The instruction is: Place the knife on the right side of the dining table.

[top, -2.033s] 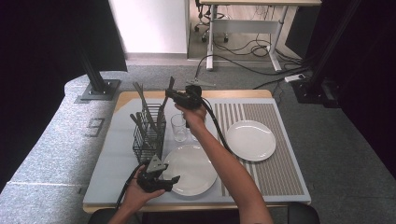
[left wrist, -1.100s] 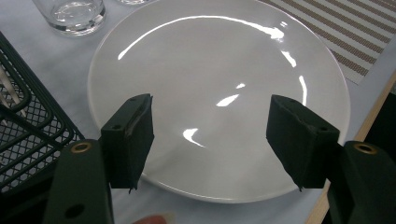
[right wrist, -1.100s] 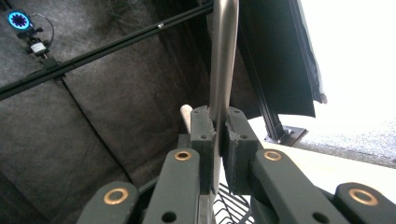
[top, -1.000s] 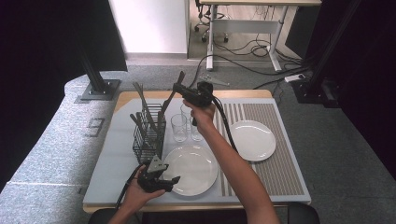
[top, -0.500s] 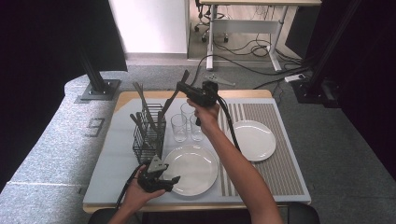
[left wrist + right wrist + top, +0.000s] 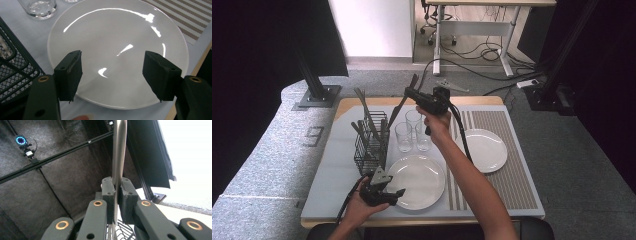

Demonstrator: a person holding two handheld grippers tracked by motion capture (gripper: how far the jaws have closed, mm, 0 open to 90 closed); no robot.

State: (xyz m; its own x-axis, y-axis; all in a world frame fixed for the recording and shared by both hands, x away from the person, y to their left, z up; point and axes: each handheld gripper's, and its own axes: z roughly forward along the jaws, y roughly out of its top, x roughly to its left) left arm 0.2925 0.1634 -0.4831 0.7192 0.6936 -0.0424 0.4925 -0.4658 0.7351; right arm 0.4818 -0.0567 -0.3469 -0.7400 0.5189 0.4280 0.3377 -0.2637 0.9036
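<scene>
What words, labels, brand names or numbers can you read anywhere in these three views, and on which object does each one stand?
No readable text in any view.
The white plates, glasses and black wire cutlery basket carry no lettering.
The pale mark on the grey floor covering left of the table is too small to read.

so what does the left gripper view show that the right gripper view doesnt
Left gripper view: the left tool with its jaws standing apart above a white plate, a drinking glass beyond the rim, and the striped mat at the table edge.

Right gripper view: the right tool shut on a metal utensil handle that points up against a black curtain, with a blue ring light on a rail.

Both: black mesh of the wire cutlery basket, seen beside the plate in one and under the jaws in the other.
</scene>
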